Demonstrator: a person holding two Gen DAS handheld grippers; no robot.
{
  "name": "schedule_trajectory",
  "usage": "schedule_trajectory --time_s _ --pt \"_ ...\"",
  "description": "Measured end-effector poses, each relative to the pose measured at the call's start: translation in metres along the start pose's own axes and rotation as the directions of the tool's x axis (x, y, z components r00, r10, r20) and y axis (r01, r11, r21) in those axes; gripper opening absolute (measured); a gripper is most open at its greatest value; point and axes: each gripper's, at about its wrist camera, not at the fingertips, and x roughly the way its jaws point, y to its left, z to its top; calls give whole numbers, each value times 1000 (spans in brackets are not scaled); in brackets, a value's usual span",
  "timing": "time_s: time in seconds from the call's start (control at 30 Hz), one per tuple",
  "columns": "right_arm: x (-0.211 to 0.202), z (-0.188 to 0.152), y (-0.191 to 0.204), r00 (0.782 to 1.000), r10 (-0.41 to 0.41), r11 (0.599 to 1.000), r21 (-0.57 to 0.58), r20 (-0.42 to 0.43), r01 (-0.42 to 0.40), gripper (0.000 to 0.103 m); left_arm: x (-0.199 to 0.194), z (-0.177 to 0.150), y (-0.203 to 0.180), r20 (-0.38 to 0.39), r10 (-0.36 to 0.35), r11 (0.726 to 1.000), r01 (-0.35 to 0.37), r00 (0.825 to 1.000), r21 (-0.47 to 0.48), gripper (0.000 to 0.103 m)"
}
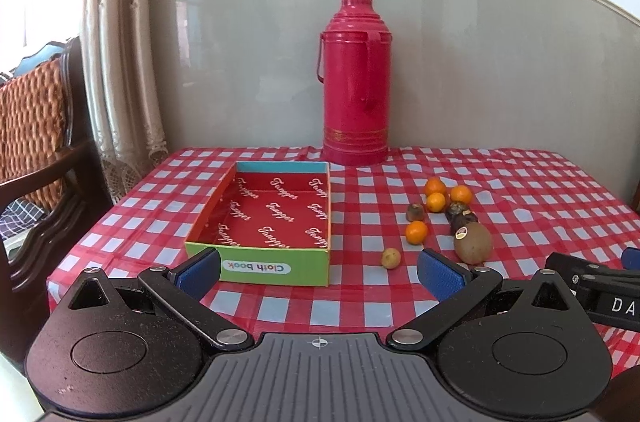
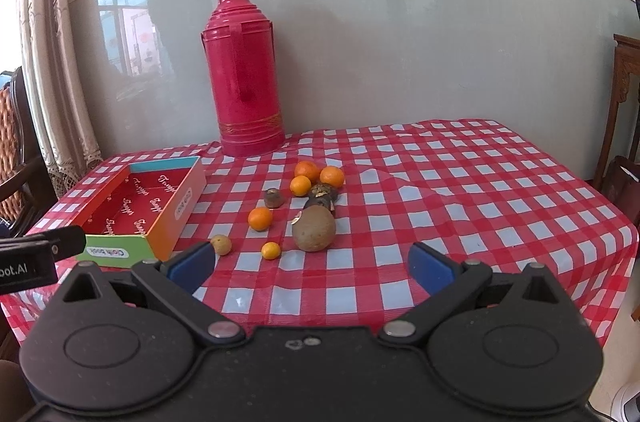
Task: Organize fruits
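An open cardboard box (image 1: 256,264) with a red printed lining lies on the checked tablecloth, left of a loose group of fruit; it also shows in the right wrist view (image 2: 120,252). The fruit includes several small oranges (image 1: 435,202) (image 2: 260,218), a large brown kiwi-like fruit (image 1: 473,243) (image 2: 314,228), dark fruits (image 1: 458,212) (image 2: 322,196) and a small yellowish one (image 1: 391,258) (image 2: 221,245). My left gripper (image 1: 320,270) is open and empty, near the box's front. My right gripper (image 2: 312,264) is open and empty, short of the fruit.
A tall red thermos (image 1: 355,82) (image 2: 246,74) stands at the table's back edge against the wall. A wooden chair with a woven cushion (image 1: 36,142) stands left of the table. A curtain (image 1: 124,62) hangs at the back left. Wooden furniture (image 2: 624,110) stands at the right.
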Motion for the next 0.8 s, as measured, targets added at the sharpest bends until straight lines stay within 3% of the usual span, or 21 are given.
schedule_trajectory --time_s 0.23,0.8 --pt "16 -2 -16 1000 -22 999 25 -3 22 97 22 1 -15 0 -22 998 22 1000 61 103" --pt "41 -2 -32 999 -41 997 68 -32 43 98 41 7 -29 -9 -51 996 52 999 71 103"
